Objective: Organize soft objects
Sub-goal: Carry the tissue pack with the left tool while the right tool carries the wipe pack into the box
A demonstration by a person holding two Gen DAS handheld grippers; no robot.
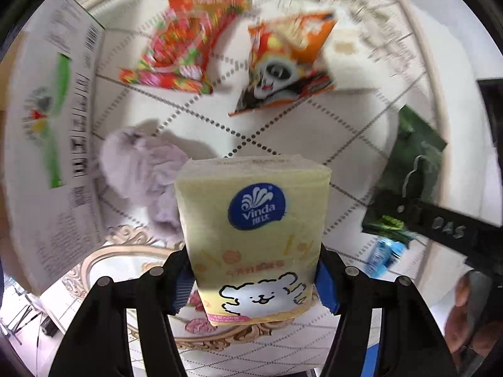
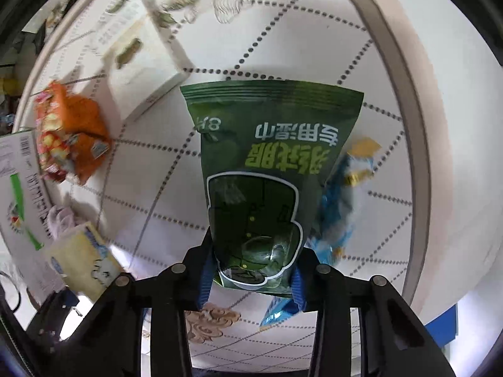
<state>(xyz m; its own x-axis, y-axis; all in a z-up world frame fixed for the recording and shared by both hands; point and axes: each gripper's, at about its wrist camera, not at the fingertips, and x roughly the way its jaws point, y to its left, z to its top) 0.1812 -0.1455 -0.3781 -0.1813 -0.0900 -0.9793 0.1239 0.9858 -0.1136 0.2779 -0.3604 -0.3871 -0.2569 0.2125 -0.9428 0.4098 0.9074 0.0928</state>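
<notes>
Between the left claw (image 1: 254, 286) fingers sits a yellow tissue pack (image 1: 251, 238), clamped at its lower end; it looks light and squashy. The right claw (image 2: 251, 282) pinches a green wipes pouch (image 2: 261, 169) near its bottom, probably slippery, above the desk (image 2: 408, 125).

My grippers (image 1: 256, 286) (image 2: 250, 278): black linkage arms, round grey pivot screws, ribbed blue finger pads (image 1: 184, 286).

left tool (image 1: 254, 282) | clamps yellow tissue pack (image 1: 251, 238) | above table (image 1: 345, 144)
</notes>
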